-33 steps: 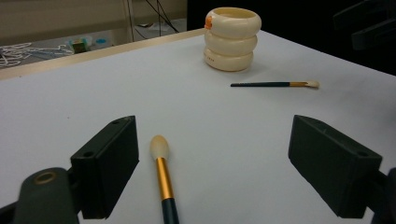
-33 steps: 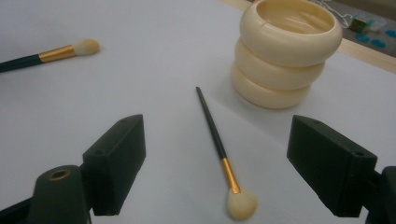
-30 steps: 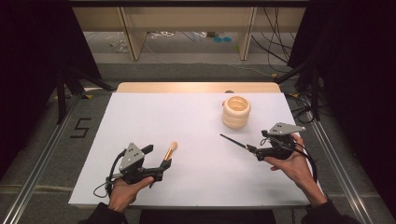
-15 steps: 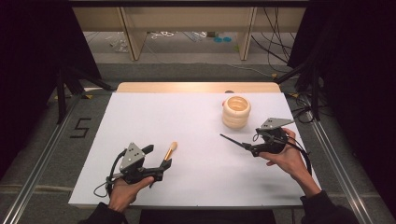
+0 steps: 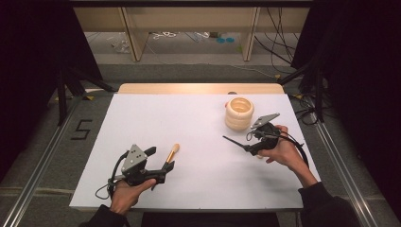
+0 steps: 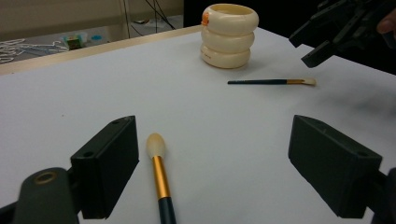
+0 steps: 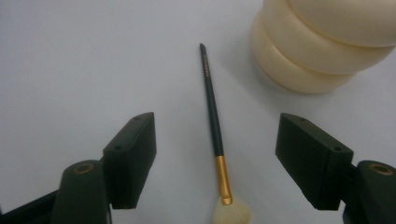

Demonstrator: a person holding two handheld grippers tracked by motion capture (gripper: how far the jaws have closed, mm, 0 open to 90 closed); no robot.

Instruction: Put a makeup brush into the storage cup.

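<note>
Brushes lay flat on the white table [image 5: 198, 118] — two of them. The pale cup [image 5: 239, 113], shaped like three fat rings stacked up, stood upright toward the far right of the table. It had a small orange mark near its rim in the left gripper view.

The thin brush [image 7: 213, 121] had a dark handle, a gold band and a fluffy pale tip. It lay just in front of the cup, not touching it. Its pointed handle end aimed away toward the left of the cup, and its fluffy tip was the near end. The right gripper [image 7: 217, 154] hung over this brush with its jaws spread wide, one on each side of the handle. I could not tell if they touched the table. A hand [image 5: 283, 151] held this gripper near the cup.

The fat brush [image 6: 159, 179] had a rounded pale tip and a gold band too. It lay well apart from the cup, toward the near left. The left gripper [image 5: 161, 170] sat low by this brush with its jaws spread wide — the brush lay between them, closer to one jaw, and neither jaw pinched it. Another hand [image 5: 127, 194] held that gripper at the near edge of the table.
</note>
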